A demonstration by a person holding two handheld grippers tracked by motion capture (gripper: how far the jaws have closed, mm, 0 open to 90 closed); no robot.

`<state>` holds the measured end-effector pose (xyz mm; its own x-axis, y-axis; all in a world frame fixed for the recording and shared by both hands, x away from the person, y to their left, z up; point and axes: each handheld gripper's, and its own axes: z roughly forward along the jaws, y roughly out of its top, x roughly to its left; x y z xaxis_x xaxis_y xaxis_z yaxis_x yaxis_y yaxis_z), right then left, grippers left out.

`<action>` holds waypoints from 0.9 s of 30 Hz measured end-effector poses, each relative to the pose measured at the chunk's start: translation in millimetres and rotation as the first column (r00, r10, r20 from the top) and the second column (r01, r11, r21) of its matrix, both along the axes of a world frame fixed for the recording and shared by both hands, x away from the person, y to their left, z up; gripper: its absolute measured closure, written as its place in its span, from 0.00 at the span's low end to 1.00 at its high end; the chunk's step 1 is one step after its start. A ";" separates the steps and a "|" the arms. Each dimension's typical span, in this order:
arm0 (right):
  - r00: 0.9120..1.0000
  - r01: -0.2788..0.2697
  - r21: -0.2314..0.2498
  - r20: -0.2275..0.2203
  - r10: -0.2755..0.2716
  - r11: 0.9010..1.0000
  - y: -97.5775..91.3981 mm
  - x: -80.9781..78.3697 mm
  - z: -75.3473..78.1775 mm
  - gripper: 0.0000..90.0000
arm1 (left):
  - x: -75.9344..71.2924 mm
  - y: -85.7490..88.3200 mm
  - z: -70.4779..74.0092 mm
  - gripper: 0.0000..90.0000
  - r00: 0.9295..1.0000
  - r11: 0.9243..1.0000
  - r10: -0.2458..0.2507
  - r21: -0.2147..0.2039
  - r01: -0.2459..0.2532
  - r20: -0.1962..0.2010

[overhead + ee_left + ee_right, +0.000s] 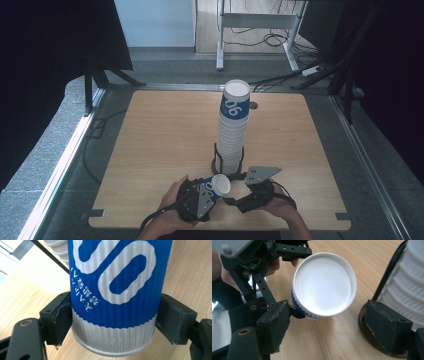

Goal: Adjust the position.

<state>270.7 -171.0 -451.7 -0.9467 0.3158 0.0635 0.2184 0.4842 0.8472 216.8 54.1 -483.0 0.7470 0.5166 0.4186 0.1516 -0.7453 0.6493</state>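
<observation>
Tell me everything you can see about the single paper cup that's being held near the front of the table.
The single cup is ribbed paper, blue with large white lettering and a plain white band by its base. It lies tipped on its side above the wooden table, its white open mouth facing the right gripper, whose jaws stand apart from it. The left gripper clamps its sides near the base. It sits just in front of the tall cup stack.

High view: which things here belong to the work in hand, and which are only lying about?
In the job:
- cup, held in the left gripper
- cup stack in its black holder
- right gripper, open

Lying about:
- cables on the floor
- white frame behind the table
</observation>
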 end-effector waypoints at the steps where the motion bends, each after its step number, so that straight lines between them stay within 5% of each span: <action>1: 1.000 -0.005 0.002 -0.007 0.005 1.000 0.7 0.3 -1.0 0.22 | -0.7 -0.9 -0.3 0.22 1.000 1.000 0.000 0.017 0.000 0.008; 9: 0.998 -0.042 0.014 -0.051 0.043 0.999 10.2 2.2 -10.1 0.21 | -8.5 -11.3 -3.2 0.22 0.998 0.994 -0.029 0.109 0.022 0.057; 15: 0.996 -0.054 0.051 -0.074 0.058 0.997 12.8 3.8 -14.4 0.30 | -10.9 -14.8 -4.0 0.21 0.997 0.993 -0.042 0.111 0.034 0.069; 21: 0.994 -0.058 0.103 -0.091 0.067 0.993 4.9 7.8 -13.0 0.31 | -7.2 -9.2 0.4 0.12 0.999 0.999 -0.032 0.014 0.032 0.031; 27: 0.983 -0.090 0.212 -0.136 0.120 0.973 -3.5 10.3 -11.7 0.31 | -3.5 1.5 6.5 0.08 0.997 0.994 -0.073 -0.077 0.072 -0.016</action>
